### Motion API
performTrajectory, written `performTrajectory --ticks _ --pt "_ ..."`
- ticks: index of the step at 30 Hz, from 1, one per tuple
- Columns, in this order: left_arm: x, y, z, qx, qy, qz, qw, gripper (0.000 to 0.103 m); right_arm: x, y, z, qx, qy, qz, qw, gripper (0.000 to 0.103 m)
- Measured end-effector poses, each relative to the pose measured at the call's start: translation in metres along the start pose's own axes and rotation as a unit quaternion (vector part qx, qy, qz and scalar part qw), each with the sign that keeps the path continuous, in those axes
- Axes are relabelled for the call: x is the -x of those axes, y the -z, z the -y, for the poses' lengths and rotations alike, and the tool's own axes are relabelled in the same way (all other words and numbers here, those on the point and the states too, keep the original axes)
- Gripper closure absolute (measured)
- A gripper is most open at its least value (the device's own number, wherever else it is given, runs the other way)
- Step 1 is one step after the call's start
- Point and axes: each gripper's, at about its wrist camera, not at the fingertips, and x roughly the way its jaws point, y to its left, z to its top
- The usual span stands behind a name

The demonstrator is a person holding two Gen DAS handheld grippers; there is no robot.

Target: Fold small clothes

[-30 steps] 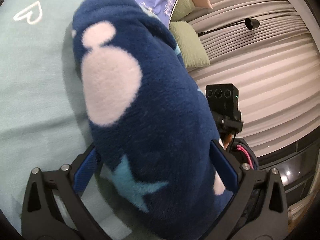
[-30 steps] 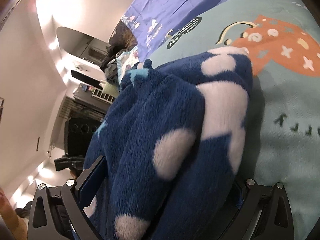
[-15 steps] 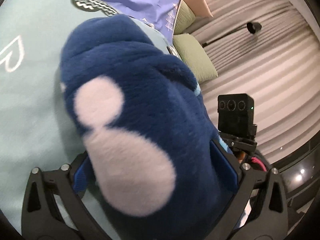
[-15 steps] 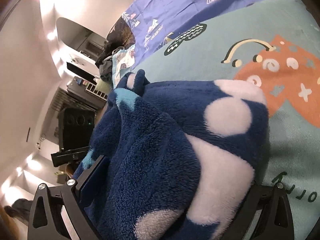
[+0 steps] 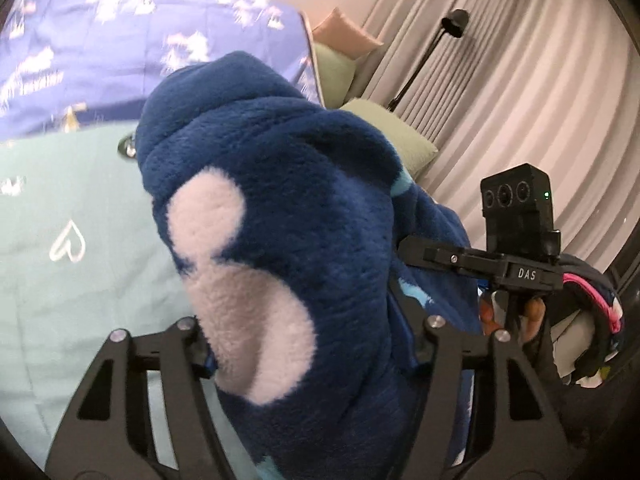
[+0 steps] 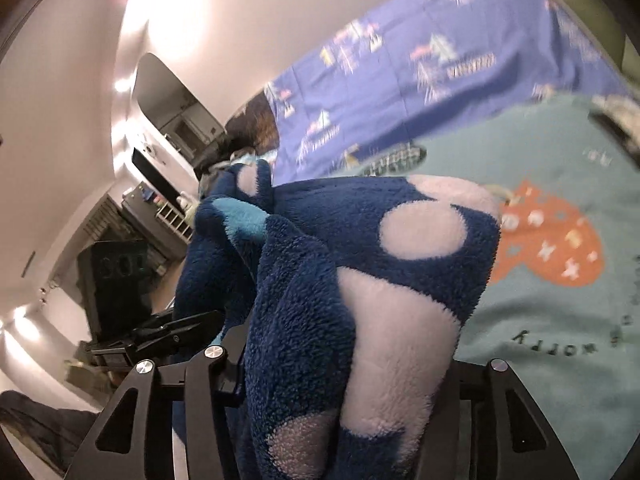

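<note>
Writing: "DAS" in white on the black bar of the right gripper [image 5: 404,252], seen in the left wrist view; upside-down dark letters reading "WORRY" on the pale teal printed blanket [image 6: 560,320]; print on the purple patterned sheet [image 6: 400,80] is too blurred to read.
Garment: a navy fleece garment with pale pink blobs and light blue patches [image 5: 288,208], thick and bunched, raised above the teal blanket and strung between both grippers.
Left gripper [image 5: 316,356]: fingers closed onto the garment's fleece, which fills the gap between them.
Right gripper [image 6: 344,372]: fingers clamped on another fold of the same garment.
Blanket marks: a white heart outline [image 5: 67,242] left of the garment; an orange heart with white crosses [image 6: 552,248] right of it.
Beyond the garment: 2 green cushions [image 5: 392,136], a black floor lamp [image 5: 440,40] and pale pleated curtains [image 5: 540,100].
</note>
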Motion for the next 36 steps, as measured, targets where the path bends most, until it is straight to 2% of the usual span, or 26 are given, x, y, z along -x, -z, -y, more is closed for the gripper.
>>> performTrajectory --ticks 6,13,18,25,28,32,36 --pt "0.026 -0.016 0.030 -0.035 0.003 0.030 0.9989 0.042 0.044 -0.002 -0.038 0.025 0.024 0.068 0.997 0.057" --pt "0.043 -0.043 0.072 -0.105 -0.022 0.069 0.9918 0.046 0.092 -0.017 -0.071 0.057 0.054 0.129 0.989 0.059" --pt "0.037 -0.085 0.097 -0.149 -0.046 0.076 0.9847 0.047 0.108 -0.061 -0.076 0.068 0.072 0.143 0.985 0.060" --pt "0.013 -0.159 0.109 -0.170 -0.073 0.083 0.9792 0.047 0.116 -0.139 -0.068 0.074 0.090 0.152 0.981 0.060" --pt "0.005 -0.184 0.111 -0.177 -0.084 0.086 0.9768 0.047 0.108 -0.171 -0.055 0.064 0.090 0.153 0.982 0.060" --pt "-0.016 -0.215 0.103 -0.170 -0.095 0.080 0.9776 0.047 0.092 -0.204 -0.039 0.060 0.102 0.153 0.981 0.060" --pt "-0.036 -0.226 0.090 -0.177 -0.105 0.073 0.9760 0.047 0.072 -0.224 -0.016 0.043 0.104 0.154 0.982 0.060"
